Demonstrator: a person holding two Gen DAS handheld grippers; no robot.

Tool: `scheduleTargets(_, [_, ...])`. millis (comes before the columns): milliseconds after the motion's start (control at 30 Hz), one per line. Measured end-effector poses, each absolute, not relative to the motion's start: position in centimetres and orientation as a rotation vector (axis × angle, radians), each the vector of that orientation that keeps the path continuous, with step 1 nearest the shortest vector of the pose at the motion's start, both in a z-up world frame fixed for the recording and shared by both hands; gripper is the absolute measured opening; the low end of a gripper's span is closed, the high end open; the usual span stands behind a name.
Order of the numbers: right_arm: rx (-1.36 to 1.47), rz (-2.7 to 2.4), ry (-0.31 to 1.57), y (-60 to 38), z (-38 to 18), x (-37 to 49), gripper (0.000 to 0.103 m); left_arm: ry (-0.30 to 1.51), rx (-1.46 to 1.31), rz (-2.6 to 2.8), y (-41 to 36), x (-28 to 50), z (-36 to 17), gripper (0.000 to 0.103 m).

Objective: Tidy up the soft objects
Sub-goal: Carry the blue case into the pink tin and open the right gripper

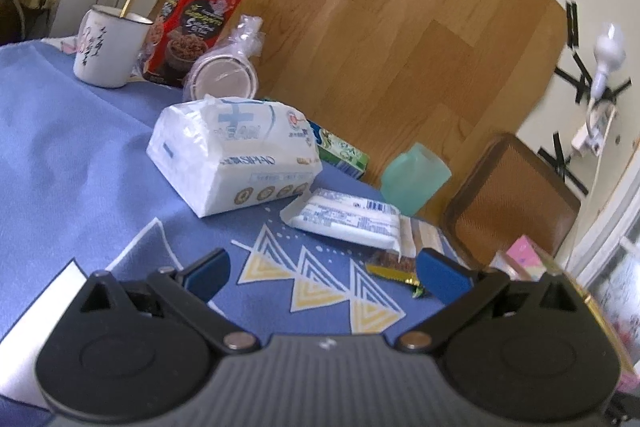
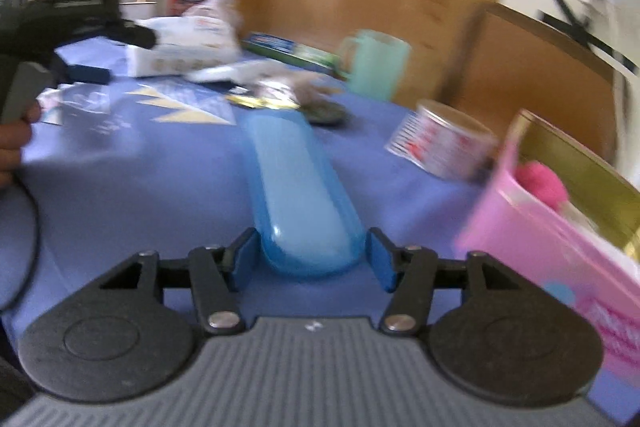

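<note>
Blue tablecloth: long blue case points straight away, between right gripper pads, seemingly gripped

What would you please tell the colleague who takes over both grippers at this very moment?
Left gripper: open, empty, over the blue patterned tablecloth.
Right gripper: translucent blue oblong plastic case sits between its pads; firm contact unclear in the blur.
On the cloth: large white tissue pack, flat white wipes packet.
Pink box at right holds a pink fluffy ball.
Left: tissues and wipes not yet sorted.
</note>
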State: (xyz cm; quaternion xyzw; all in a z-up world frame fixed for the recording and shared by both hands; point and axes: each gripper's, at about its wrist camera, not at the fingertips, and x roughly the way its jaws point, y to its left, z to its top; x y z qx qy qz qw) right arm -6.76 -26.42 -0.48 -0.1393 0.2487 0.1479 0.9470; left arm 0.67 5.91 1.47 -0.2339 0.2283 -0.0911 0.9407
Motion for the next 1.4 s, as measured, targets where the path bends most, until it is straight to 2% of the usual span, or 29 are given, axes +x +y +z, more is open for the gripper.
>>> scheduleTargets(333, [-0.202,0.303,0.483,-27.2,-1.0,-8.2,0.067,0.538,-0.326,-0.249,2.8,1.0,1.9,0.102])
scheduleTargets(500, [-0.239,0.310,0.466,-26.6,-1.1,-8.0,0.071,0.624,-0.370,-0.404,0.3,0.3,2.2,0.100])
scheduleTargets(600, [-0.216,0.312,0.470,-26.7,-1.0,-7.6,0.071,0.671,-0.328,-0.484,-2.0,-0.1,2.5,0.095])
scheduleTargets(667, [-0.202,0.348,0.479,-26.5,-0.9,-7.9,0.064,0.699,-0.323,-0.524,-3.0,-0.1,2.5,0.091])
scheduleTargets(733, [-0.188,0.415,0.477,-26.2,-0.8,-8.7,0.063,0.717,-0.327,-0.551,-3.5,-0.1,2.6,0.089])
scheduleTargets(767, [-0.193,0.424,0.468,-26.0,-0.7,-9.1,0.063,0.726,-0.326,-0.560,-3.7,0.0,2.6,0.088])
scheduleTargets(933, [-0.224,0.397,0.436,-25.1,-0.5,-9.0,0.071,0.814,-0.317,-0.601,-5.3,1.0,2.0,0.071])
scheduleTargets(1000, [-0.217,0.370,0.457,-24.6,-0.7,-7.9,0.070,0.856,-0.299,-0.633,-6.4,1.7,1.6,0.070])
scheduleTargets(1033, [-0.208,0.367,0.478,-24.3,-0.9,-7.3,0.056,0.845,-0.282,-0.639,-6.9,1.8,1.6,0.065])
scheduleTargets(1133, [-0.199,0.341,0.480,-23.6,-1.1,-6.8,0.055,0.843,-0.281,-0.638,-8.1,2.0,2.0,0.062])
scheduleTargets(1400, [-0.172,0.129,0.218,-26.5,1.6,-10.4,0.055,0.625,-0.135,-0.789,-13.6,-0.1,8.0,0.062])
